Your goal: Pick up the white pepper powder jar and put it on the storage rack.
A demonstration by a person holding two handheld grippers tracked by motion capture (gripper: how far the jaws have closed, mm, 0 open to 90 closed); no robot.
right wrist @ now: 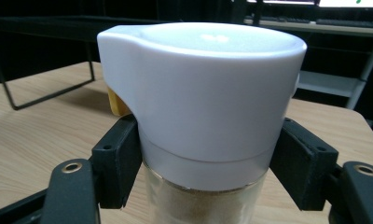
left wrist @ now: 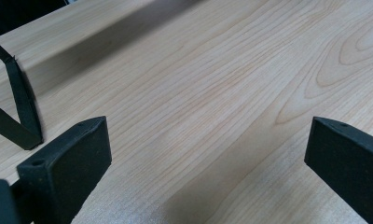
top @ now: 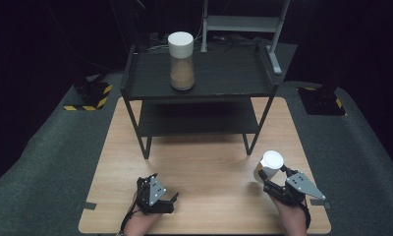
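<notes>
Right claw (top: pixel 273 178) pinches the white-lidded jar (top: pixel 270 164) just under its lid, right of the black shelf (top: pixel 199 78); left claw (top: pixel 171 200) spread, empty, in front of that shelf.

The pale wooden tabletop (left wrist: pixel 212 93) shows smooth, matt grain with oval knots. The clear-walled jar with a white plastic lid (right wrist: pixel 201 93) has a smooth, softly satin cap over granular tan contents. The black two-tier metal shelf (top: pixel 199 73) looks matt. The surrounding grey floor covering (top: pixel 47 147) looks rough, like felt.
</notes>
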